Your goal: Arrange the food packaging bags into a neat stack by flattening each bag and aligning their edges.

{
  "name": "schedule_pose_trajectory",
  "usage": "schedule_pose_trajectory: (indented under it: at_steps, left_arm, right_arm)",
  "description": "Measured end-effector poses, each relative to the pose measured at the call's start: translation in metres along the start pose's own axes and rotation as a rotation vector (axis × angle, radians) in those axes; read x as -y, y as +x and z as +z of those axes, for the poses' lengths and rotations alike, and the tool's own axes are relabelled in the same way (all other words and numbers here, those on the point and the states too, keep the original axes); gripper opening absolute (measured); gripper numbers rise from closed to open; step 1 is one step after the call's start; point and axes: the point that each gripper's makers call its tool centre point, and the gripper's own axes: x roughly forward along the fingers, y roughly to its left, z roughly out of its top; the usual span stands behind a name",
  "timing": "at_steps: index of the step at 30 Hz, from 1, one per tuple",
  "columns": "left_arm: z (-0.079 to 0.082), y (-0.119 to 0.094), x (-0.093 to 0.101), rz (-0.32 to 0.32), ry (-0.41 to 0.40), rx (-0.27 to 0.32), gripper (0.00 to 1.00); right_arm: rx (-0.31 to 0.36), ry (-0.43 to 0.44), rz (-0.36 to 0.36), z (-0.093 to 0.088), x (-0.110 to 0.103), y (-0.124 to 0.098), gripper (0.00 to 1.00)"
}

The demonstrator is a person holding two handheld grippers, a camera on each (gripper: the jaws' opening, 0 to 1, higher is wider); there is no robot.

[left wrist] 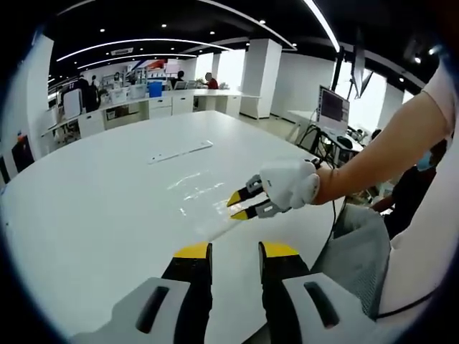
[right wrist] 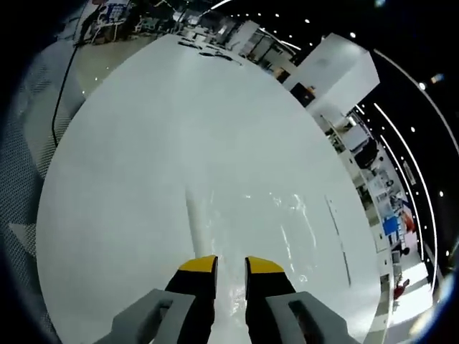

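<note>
A large white bench (left wrist: 107, 208) is seen in the left gripper view, its surface glossy and reflecting the ceiling lights; the same bench (right wrist: 143, 143) is spread across the right gripper view. On it, clear food packaging bags (left wrist: 193, 188) are laid flat, near the edge closest to the person and roughly midway along it; they are so transparent that how many there are cannot be told. In the right gripper view the bags (right wrist: 280, 222) are shown as a shiny crinkled sheet just ahead of the jaws, with one folded or rolled edge (right wrist: 195, 218) running toward the jaws. Farther in from the bags, a thin clear strip (left wrist: 181, 152) lies on the bench, well apart from them.

A gloved hand (left wrist: 290, 183) and bare forearm are seen reaching in from the right of the left gripper view. The right tool (left wrist: 240, 204) is held by that hand just over the near edge of the bags; its yellow-tipped jaws are spread slightly, and whether film is touched cannot be told. In its own view the right tool (right wrist: 229, 264) is seen with a gap between its jaws. The left tool (left wrist: 235, 249) is held above the bench edge, jaws apart, nothing between them.
</note>
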Motion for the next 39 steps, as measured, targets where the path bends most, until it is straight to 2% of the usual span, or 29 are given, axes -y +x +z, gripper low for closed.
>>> schedule_pose_trajectory:
  at_steps: [9,14,19,22,39]
  left_arm:
    - [-0.003,-0.003,-0.004,0.006,0.004,0.005,0.24]
    - [-0.007,-0.003,-0.004,0.008,0.006,0.002,0.24]
    - [-0.010,-0.003,-0.003,0.008,0.010,-0.001,0.25]
    - [-0.012,-0.003,-0.004,0.010,0.011,-0.002,0.25]
    - [-0.026,-0.009,0.002,0.027,0.022,-0.024,0.35]
  right_arm:
    - [0.027,0.089,0.025,-0.001,-0.004,-0.009,0.22]
    - [0.056,0.204,0.049,-0.002,-0.009,-0.016,0.29]
    - [0.066,0.222,0.044,0.000,-0.012,-0.028,0.33]
    - [0.080,0.292,0.039,-0.003,-0.010,-0.031,0.37]
    - [0.134,0.465,0.019,-0.011,-0.015,-0.062,0.61]
